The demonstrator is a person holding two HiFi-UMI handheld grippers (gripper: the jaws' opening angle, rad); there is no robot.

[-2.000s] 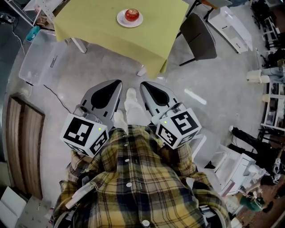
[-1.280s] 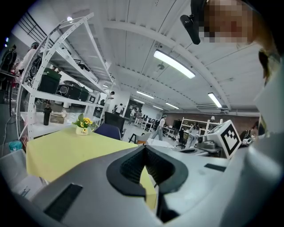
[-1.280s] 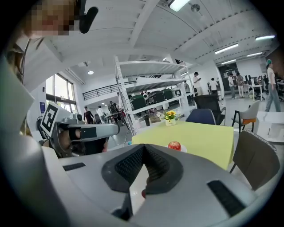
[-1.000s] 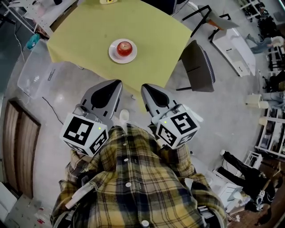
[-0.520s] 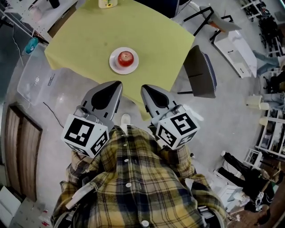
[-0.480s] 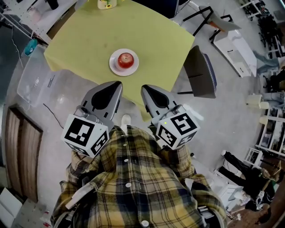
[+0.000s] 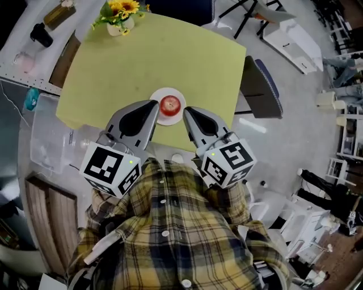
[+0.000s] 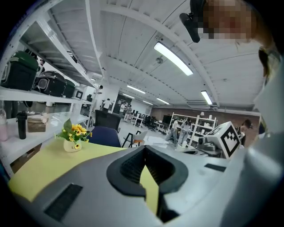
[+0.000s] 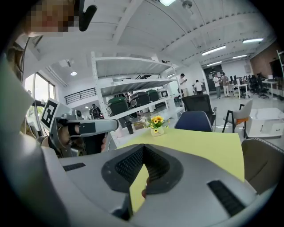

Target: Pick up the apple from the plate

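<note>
A red apple sits on a small white plate near the front edge of a yellow-green table. In the head view my left gripper points at the plate's left side and my right gripper at its right side, both close to it but apart from the apple. The left gripper has its jaws together with nothing between them. The right gripper looks the same, and a reddish sliver shows low in the slit between its jaws.
A vase of sunflowers stands at the table's far left corner. A grey chair is at the table's right side. White shelving with bottles runs along the left. A clear plastic bin lies on the floor.
The table and apple have come much closer in the head view. Both grippers now reach over the table's front edge beside the plate, and the vase has come into view.
</note>
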